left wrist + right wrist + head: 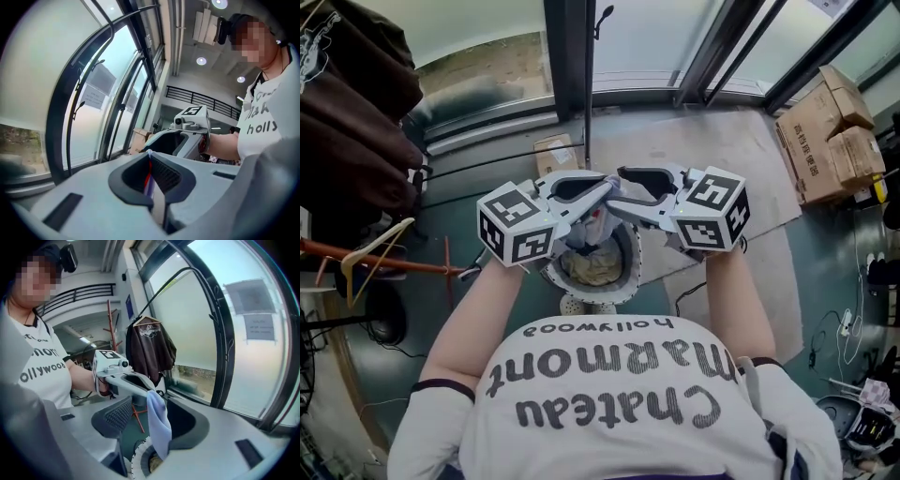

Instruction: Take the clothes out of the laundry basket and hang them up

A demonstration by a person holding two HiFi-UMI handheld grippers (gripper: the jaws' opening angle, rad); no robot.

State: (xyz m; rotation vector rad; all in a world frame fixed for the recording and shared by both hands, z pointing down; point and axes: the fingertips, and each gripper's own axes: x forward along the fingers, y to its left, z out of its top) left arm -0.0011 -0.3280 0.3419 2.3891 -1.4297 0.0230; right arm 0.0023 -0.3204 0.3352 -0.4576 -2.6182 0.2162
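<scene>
Pale cloth (158,427) held above the basket (623,281), pinched by the left gripper (150,153).
The left gripper's jaws are closed tight on the cloth's top edge. The rest hangs between the jaws of the right gripper (152,416), which stand wide and do not clamp it. The grippers meet tip to tip over the basket. A dark shirt (150,350) hangs by the window (243,333).
</scene>
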